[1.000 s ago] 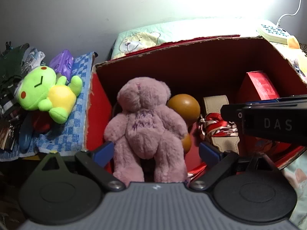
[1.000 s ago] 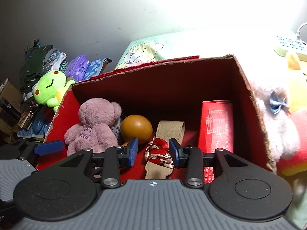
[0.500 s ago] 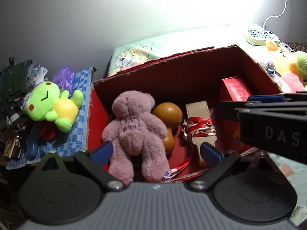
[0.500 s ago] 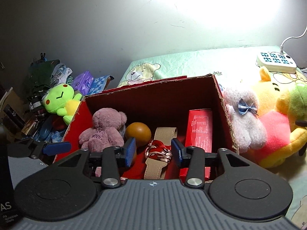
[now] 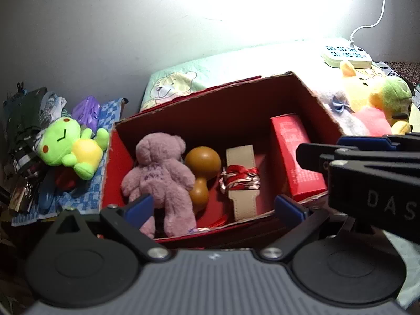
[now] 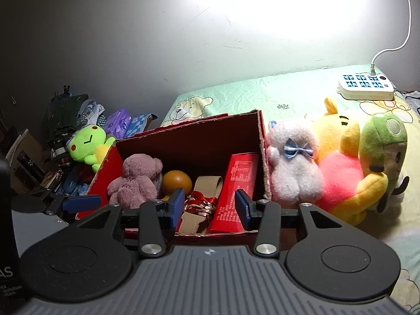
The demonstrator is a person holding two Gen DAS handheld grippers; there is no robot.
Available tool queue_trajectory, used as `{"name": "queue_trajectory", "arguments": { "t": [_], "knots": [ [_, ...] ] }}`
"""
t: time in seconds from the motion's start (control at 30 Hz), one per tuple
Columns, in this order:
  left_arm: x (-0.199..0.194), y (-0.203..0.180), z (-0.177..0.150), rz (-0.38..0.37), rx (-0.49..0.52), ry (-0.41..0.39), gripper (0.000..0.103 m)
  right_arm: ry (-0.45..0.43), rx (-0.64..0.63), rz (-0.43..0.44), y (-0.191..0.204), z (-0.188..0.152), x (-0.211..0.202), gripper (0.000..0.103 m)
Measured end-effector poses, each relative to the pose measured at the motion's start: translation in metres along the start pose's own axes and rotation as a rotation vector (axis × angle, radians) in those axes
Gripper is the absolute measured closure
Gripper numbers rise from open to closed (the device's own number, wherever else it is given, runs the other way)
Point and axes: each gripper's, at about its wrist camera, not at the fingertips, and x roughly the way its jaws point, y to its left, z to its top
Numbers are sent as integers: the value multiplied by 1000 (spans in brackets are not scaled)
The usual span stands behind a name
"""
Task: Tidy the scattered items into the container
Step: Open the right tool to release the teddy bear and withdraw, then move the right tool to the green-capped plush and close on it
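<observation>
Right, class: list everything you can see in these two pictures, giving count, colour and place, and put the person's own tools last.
Cardboard box: one, red inside, centre, open.
Plush teddy bear: one, dusty pink, in box, left end.
Wooden gourd: one, orange-brown, in box beside bear.
Beige strap: one, wrapped by a red patterned band, in box, middle.
Red carton: one, in box, right end.
Frog plush: one, lime green and yellow, left of box on checked blue cloth.
White plush with blue bow: one, right of box.
Yellow bear plush: one, pink top, right.
Green plush: one, far right.
Power strip: one, white, on the bed.
Left gripper: open, empty.
Right gripper: open, empty.
</observation>
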Motion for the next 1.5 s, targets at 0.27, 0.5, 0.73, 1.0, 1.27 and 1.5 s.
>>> {"name": "queue_trajectory", "arguments": {
  "t": [0.27,0.5,0.73,1.0,1.27,1.5],
  "knots": [
    [-15,-52,7,2,3,6,4,13,8,11,-45,0,-27,57],
    [-23,-94,11,4,-6,15,4,27,3,13,-85,0,-44,57],
    [-25,-135,16,-12,-21,17,4,37,-7,-2,-124,3,-57,57],
    [-22,-174,23,-47,-1,34,4,62,34,-22,-166,0,-61,57],
    [-15,-213,25,-124,53,34,4,87,107,-61,-207,-4,-60,57],
    [-5,-235,25,-221,78,-37,4,88,159,-83,-238,-2,-55,57]
  ]
}}
